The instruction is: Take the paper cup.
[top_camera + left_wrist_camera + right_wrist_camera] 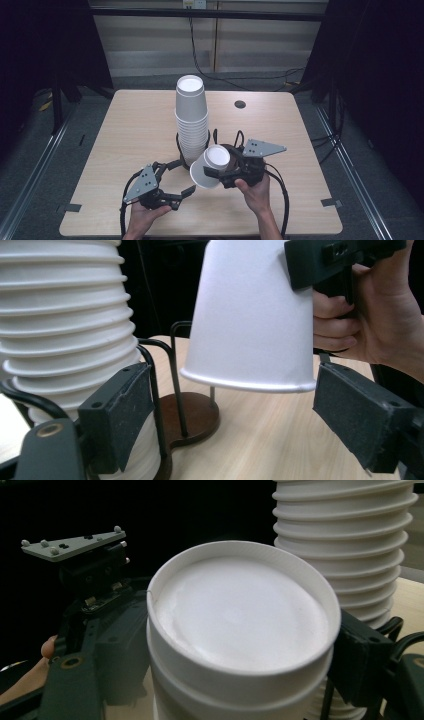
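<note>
High view: the right gripper [216, 174] clamps a white paper cup [210, 166], tilted, base up, just beside the cup stack [191, 117] on the table [130, 130]. The left gripper [186, 194] holds nothing.

Left gripper view: its jaws stand apart, the cup [250, 315] beyond them above the wire holder [187, 412].

Right gripper view: both pads press the cup [240, 630].

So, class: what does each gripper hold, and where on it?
The right gripper clamps an upturned paper cup by its side wall near the base; the left gripper holds nothing.

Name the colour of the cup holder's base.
Dark reddish brown base, best seen in the left gripper view.
</note>
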Motion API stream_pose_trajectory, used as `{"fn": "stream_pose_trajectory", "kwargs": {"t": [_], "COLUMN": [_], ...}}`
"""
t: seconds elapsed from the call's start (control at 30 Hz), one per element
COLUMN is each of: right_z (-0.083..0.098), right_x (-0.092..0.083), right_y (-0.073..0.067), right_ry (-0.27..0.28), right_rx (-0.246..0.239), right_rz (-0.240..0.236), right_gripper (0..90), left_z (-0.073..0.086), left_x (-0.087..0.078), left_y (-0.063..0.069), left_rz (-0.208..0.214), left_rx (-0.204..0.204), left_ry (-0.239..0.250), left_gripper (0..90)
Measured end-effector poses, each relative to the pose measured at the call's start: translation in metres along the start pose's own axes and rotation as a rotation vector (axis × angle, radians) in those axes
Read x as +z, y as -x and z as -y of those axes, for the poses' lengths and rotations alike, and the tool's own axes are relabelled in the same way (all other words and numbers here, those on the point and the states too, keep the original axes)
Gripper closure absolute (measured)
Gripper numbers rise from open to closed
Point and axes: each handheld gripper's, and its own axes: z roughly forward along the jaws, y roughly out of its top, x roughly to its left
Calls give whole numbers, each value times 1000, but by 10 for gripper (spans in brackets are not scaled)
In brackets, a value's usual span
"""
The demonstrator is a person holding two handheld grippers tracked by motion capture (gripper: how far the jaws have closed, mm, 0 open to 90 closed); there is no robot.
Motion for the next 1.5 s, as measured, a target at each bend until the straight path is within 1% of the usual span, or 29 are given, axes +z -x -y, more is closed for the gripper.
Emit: {"fn": "stream_pose_trajectory", "kwargs": {"t": [0.03, 0.07, 0.1, 0.17, 0.27, 0.3, 0.4, 0.43, 0.47, 0.53, 0.57, 0.6, 0.63, 0.73, 0.8, 0.83, 0.87, 0.97, 1.0, 1.07, 1.1, 1.13, 1.2, 1.27, 1.37, 1.5], "right_z": [1, 1, 1, 2, 5, 7, 13, 14, 15, 15, 14, 14, 14, 15, 16, 16, 16, 16, 16, 16, 16, 16, 16, 16, 16, 16], "right_x": [1, 2, 3, 4, 7, 7, 10, 11, 11, 13, 13, 14, 15, 19, 22, 23, 24, 27, 28, 29, 30, 31, 31, 31, 30, 30], "right_y": [-1, -2, -3, -5, -5, -4, -2, -2, -2, -3, -3, -4, -4, -6, -6, -7, -7, -7, -7, -8, -8, -8, -9, -9, -8, -8], "right_ry": [3, 0, -1, -6, -6, -6, -15, -17, -19, -15, -9, -9, -9, -20, -26, -27, -27, -26, -26, -26, -26, -26, -24, -28, -29, -29], "right_rx": [1, -2, -3, -7, -1, 7, 17, 16, 17, 19, 22, 22, 19, 16, 13, 14, 14, 18, 17, 21, 20, 19, 17, 16, 14, 10], "right_rz": [-9, -17, -18, -21, -32, -40, -51, -51, -51, -59, -63, -66, -68, -78, -83, -87, -87, -97, -98, -105, -106, -106, -107, -101, -98, -97], "right_gripper": [220, 220, 220, 221, 222, 221, 221, 222, 221, 222, 222, 222, 222, 222, 222, 222, 222, 222, 223, 223, 223, 223, 223, 223, 220, 207], "left_z": [0, 1, 1, 1, 1, 1, 2, 2, 3, 3, 3, 3, 3, 4, 5, 6, 7, 9, 10, 10, 10, 10, 11, 13, 13, 12], "left_x": [1, 1, 2, 3, 4, 5, 8, 10, 11, 12, 13, 15, 16, 19, 22, 23, 25, 27, 29, 30, 32, 32, 32, 32, 32, 33], "left_y": [1, 0, 0, 0, 1, 2, 1, 1, 2, 2, 3, 3, 3, 3, 3, 3, 1, -1, -1, 0, 0, 0, 0, -1, -2, -2], "left_rz": [9, 11, 13, 31, 43, 37, 48, 57, 58, 75, 61, 78, 81, 81, 87, 70, 98, 105, 105, 105, 100, 101, 108, 110, 112, 117], "left_rx": [-7, -6, -6, -11, -6, -5, -3, -2, -4, 3, 4, 2, 2, -1, 6, 1, -2, -14, -14, -15, -16, -13, -9, -11, -11, -17], "left_ry": [2, -1, 3, -6, -9, -10, -26, -35, -34, -44, -38, -33, -43, -52, -61, -60, -61, -57, -52, -59, -51, -64, -64, -52, -52, -69], "left_gripper": [156, 156, 156, 149, 147, 152, 153, 152, 152, 151, 150, 150, 139, 118, 110, 105, 100, 89, 90, 96, 101, 101, 97, 109, 124, 144]}}
